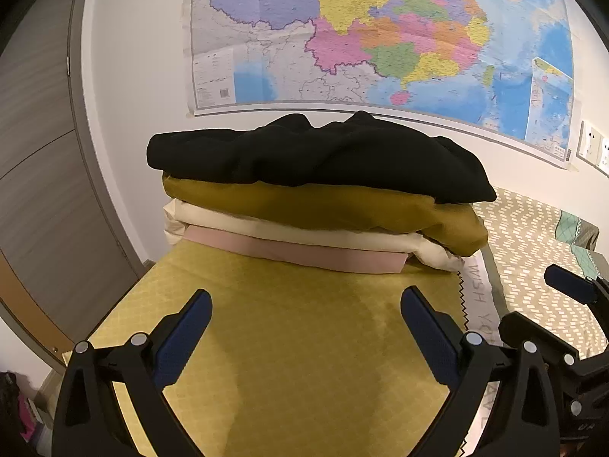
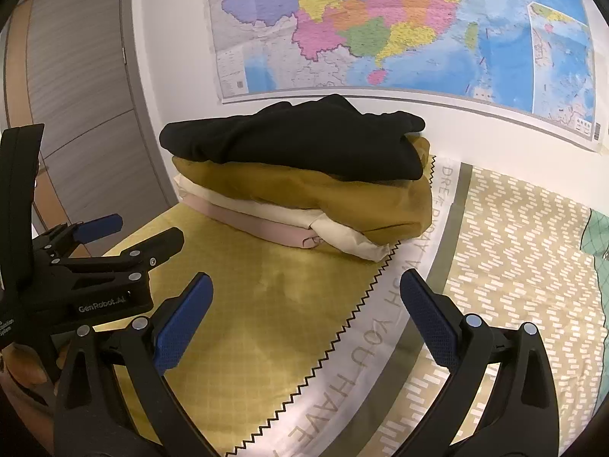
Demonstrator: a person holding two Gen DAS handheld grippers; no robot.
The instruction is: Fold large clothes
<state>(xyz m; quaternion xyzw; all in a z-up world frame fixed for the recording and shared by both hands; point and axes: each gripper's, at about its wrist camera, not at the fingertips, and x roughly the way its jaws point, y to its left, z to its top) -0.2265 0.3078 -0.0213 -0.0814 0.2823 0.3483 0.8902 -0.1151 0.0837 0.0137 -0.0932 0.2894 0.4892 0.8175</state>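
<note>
Both claws gape empty: left claw (image 1: 306, 301), right claw (image 2: 307, 285). Straight ahead, well apart, lies the stack, black garment (image 1: 316, 156) topmost, long axis crosswise, at the bed's (image 2: 514, 236) far edge; left looks nearer.

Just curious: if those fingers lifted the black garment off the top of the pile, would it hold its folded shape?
Probably not. The black garment looks soft and rumpled, so it would likely droop and unfold. It seems light, and lies loose on the mustard one, so a push may slide it off.
</note>
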